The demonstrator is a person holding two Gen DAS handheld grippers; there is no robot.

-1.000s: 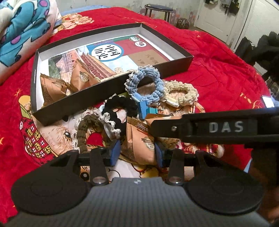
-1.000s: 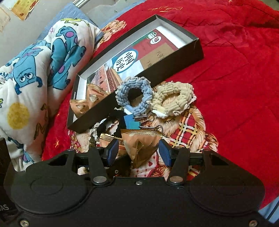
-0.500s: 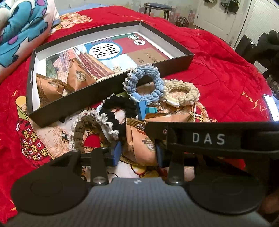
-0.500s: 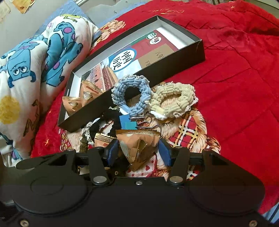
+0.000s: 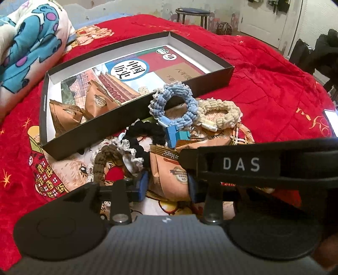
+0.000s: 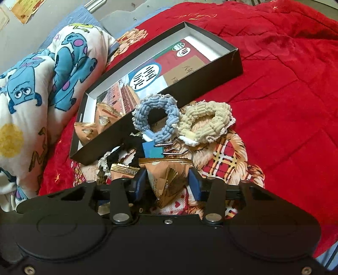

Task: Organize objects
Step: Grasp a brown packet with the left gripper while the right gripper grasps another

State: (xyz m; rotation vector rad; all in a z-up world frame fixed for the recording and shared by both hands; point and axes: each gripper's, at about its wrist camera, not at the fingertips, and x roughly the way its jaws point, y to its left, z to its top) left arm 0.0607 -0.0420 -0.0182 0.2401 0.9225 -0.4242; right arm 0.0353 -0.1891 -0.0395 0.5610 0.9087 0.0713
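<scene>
Jaws: both pairs have just been closing — each narrower than a second ago.
Left gripper (image 5: 166, 187): pinching a brown snack packet (image 5: 171, 175) near the black box (image 5: 135, 118).
Right gripper (image 6: 168, 183): around another packet (image 6: 166, 177) — contact unclear.

red bedspread (image 5: 264, 69), stool (image 5: 193, 12), white door (image 5: 262, 17)

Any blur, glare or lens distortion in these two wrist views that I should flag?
Left wrist: strong fisheye bending, the black box rim bows; a bright overexposed patch at the right edge; the right gripper's body blocks the lower right. Right wrist: same curvature, dark vignette corners, sharp on the blue scrunchie; no motion blur in either.
</scene>
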